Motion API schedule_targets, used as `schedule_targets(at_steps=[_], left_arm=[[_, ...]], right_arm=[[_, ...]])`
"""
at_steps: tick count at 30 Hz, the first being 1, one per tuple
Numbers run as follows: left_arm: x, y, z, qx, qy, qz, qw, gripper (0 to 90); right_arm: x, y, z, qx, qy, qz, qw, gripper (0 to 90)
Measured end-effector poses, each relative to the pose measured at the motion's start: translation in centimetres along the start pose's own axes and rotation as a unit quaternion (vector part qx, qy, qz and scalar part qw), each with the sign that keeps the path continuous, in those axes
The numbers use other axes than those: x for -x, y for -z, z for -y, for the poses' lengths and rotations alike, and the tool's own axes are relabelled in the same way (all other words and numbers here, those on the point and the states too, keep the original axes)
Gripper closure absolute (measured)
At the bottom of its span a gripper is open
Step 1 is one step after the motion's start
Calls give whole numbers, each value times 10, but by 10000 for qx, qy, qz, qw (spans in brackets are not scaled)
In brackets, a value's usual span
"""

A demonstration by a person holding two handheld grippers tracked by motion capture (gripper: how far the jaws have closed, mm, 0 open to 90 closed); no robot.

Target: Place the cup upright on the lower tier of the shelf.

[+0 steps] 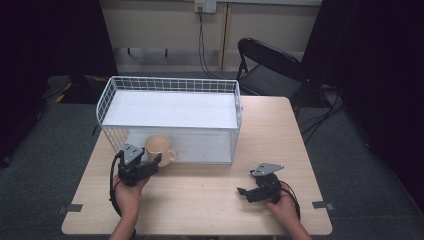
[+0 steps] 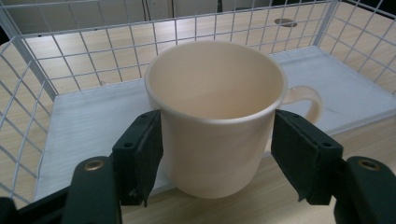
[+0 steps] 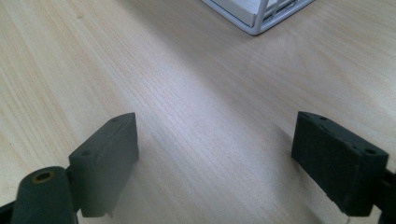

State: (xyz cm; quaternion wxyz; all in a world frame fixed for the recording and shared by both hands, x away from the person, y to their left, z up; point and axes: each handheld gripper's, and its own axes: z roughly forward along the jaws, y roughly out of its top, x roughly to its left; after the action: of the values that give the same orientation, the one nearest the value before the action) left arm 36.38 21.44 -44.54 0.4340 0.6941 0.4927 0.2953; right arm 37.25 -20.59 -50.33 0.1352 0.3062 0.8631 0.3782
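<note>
A white wire rack [image 1: 170, 112] with two white shelves takes up the far half of the pale wood worktop [image 1: 210, 195], its open front facing the person. Behind the worktop a black folding chair [image 1: 270, 65] stands against the wall, and a cable hangs down from a wall socket [image 1: 205, 6]. Small strips of grey tape [image 1: 70, 208] sit at the near corners of the worktop.

A cream mug [image 1: 159, 148] is at the left end of the rack's front edge, right where the lower shelf [image 2: 84, 126] meets the wood, its handle turned toward the right. In the left gripper view the mug [image 2: 217, 116] is empty, upright, and backed by the wire mesh of the rack's side and rear walls. The left gripper [image 1: 150, 165] has its jaws set on either side of the mug's body, both pads against its wall, pinching it; the left hand [image 1: 129, 196] comes in from the bottom edge.

The right gripper [image 1: 245, 191] rests low over bare wood, well apart from the mug and to the right of the rack's front. Its jaws are spread wide with only wood grain between them, and a corner of the rack [image 3: 259, 16] shows beyond them in the right gripper view.
</note>
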Motion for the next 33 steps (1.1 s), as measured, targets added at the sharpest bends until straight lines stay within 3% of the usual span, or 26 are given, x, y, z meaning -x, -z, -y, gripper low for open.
schedule_targets(at_steps=[6, 10, 15, 17, 24, 28, 33], left_arm=[[2, -4, 0, 27, 34, -103, 9999, 386], [4, -8, 0, 110, 189, -150, 9996, 538], [4, -11, -1, 9, 53, -229, 9997, 593], [5, -14, -2, 116, 217, -254, 9994, 610], [4, -15, -6, 60, 123, -328, 9994, 729], [2, -16, -7, 24, 77, -329, 9994, 759], [-1, -14, -5, 49, 139, -337, 9993, 722]], right_arm=[[0, 0, 0, 0, 1, -1, 10000, 141], [0, 0, 0, 1, 2, 1, 10000, 141], [0, 0, 0, 2, 7, 0, 10000, 141], [0, 0, 0, 6, 1, 0, 10000, 141], [0, 0, 0, 9, 8, 0, 10000, 141], [0, 0, 0, 8, 6, -1, 10000, 141], [0, 0, 0, 8, 7, -2, 10000, 141]])
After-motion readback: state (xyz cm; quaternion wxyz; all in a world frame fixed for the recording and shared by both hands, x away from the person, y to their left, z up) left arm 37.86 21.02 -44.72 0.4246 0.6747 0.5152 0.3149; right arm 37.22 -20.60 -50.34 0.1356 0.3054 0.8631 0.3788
